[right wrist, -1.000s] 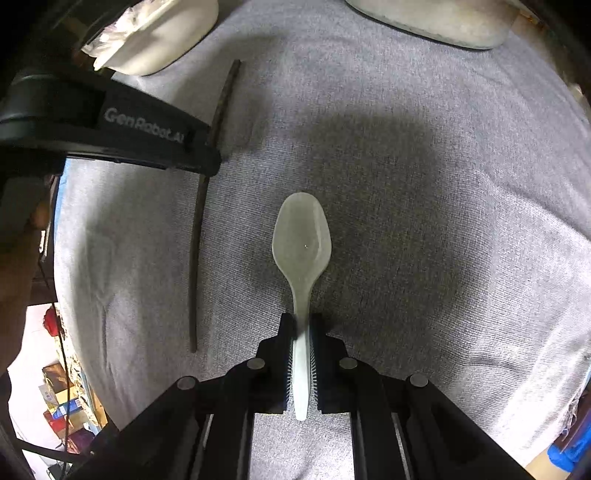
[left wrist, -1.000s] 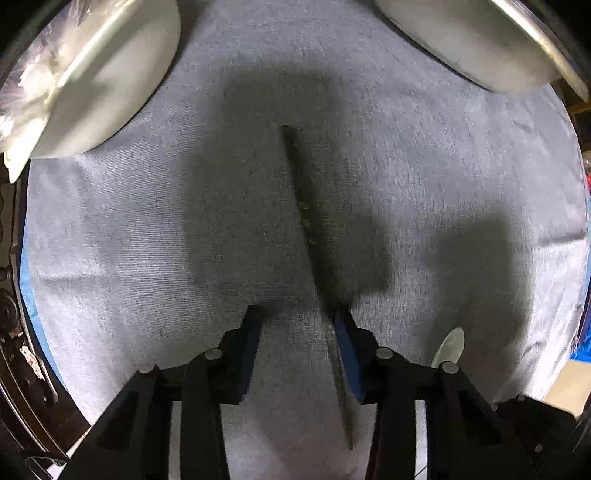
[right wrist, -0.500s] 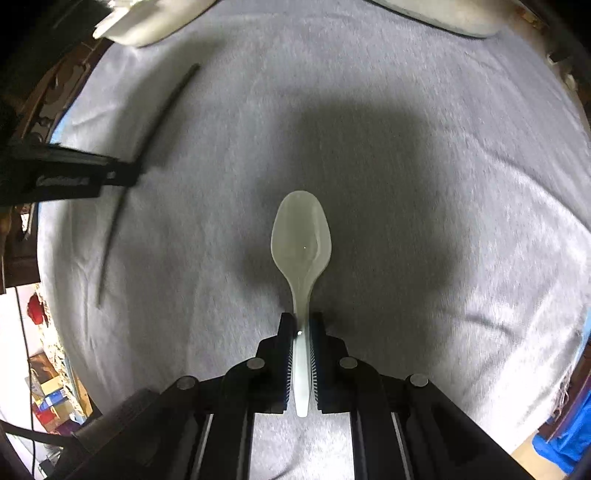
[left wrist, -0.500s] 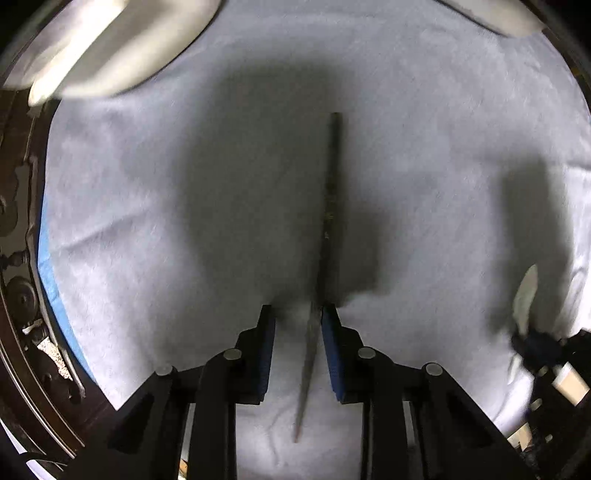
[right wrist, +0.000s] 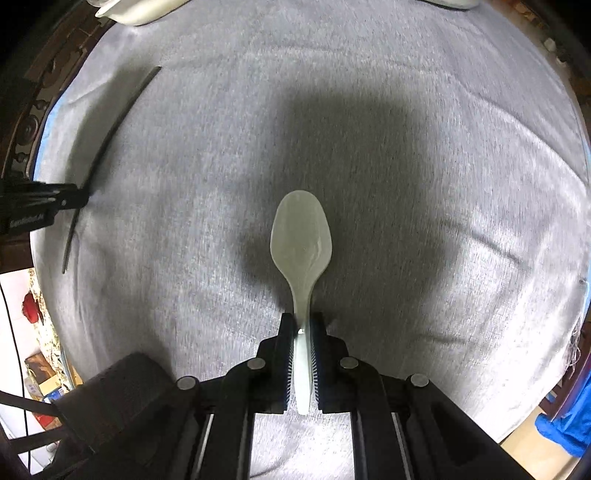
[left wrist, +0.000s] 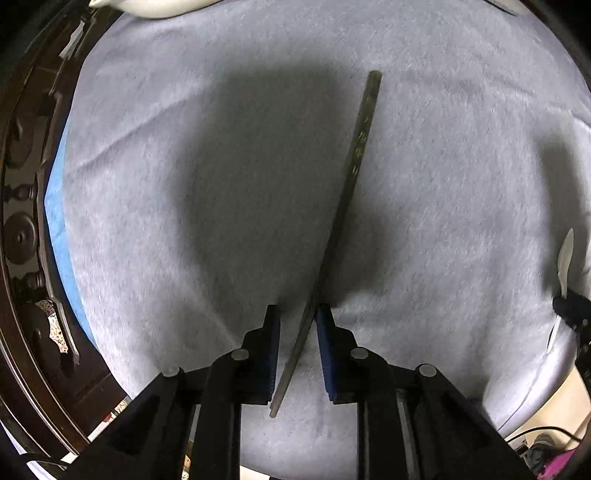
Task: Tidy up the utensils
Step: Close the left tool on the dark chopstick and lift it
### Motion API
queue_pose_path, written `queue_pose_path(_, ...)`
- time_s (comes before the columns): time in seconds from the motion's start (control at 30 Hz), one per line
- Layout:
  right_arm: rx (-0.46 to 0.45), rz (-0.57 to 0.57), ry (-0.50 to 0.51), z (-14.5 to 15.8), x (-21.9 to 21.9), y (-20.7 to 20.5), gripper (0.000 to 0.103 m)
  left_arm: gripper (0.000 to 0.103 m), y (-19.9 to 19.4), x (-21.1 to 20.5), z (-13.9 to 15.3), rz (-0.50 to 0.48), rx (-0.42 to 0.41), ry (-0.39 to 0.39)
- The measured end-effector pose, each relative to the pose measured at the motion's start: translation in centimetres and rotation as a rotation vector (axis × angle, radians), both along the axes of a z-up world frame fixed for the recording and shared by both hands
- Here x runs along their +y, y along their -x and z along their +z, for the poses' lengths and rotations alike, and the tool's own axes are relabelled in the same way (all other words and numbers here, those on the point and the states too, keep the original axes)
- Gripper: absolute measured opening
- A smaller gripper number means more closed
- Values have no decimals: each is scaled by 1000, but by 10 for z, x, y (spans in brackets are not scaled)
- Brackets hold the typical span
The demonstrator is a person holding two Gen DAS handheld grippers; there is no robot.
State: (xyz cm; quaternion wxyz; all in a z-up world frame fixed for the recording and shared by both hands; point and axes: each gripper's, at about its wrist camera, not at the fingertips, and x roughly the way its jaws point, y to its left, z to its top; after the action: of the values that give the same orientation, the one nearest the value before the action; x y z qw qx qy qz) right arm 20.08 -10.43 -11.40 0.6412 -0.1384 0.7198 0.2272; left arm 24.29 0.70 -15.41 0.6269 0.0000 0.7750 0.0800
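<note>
Right gripper (right wrist: pixel 302 325): fingers pinching the handle of a translucent white spoon (right wrist: pixel 301 240), bowl forward above the grey cloth (right wrist: pixel 406 184) on the tabletop; left gripper (left wrist: pixel 297 321): fingers slightly spread either side of a dark chopstick (left wrist: pixel 351 177), contact uncertain; white lettering on the left gripper's side in the right wrist view, blurred, unreadable; white dishes (right wrist: pixel 136 11) at the far edge.
</note>
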Motion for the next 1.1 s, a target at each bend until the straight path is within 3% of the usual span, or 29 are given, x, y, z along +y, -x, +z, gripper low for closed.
queue_pose_path(0.27, 16, -14, -16, -5, -11, 3, 10, 21, 26, 17, 3, -11, -7, 1)
queue_pose_path(0.57, 54, -97, -87, -11, -39, -33, 14, 21, 13, 15, 19, -4, -57, 55)
queue_pose_path(0.67, 44, -121, -113, -6, -43, -42, 28, 24, 10, 14, 19, 0, -58, 76)
queue_pose_path(0.77, 10, -130, -116, -1, -43, -51, 59, 37, 5, 12, 20, -8, -71, 83)
queue_pose_path(1.03, -29, -124, -80, -13, -30, -61, 57, 37, -17, 1, 21, -13, -73, 66)
queue_pose_path(1.1, -53, -110, -44, -11, -26, -67, 41, 37, -23, -1, 20, -23, -73, 58)
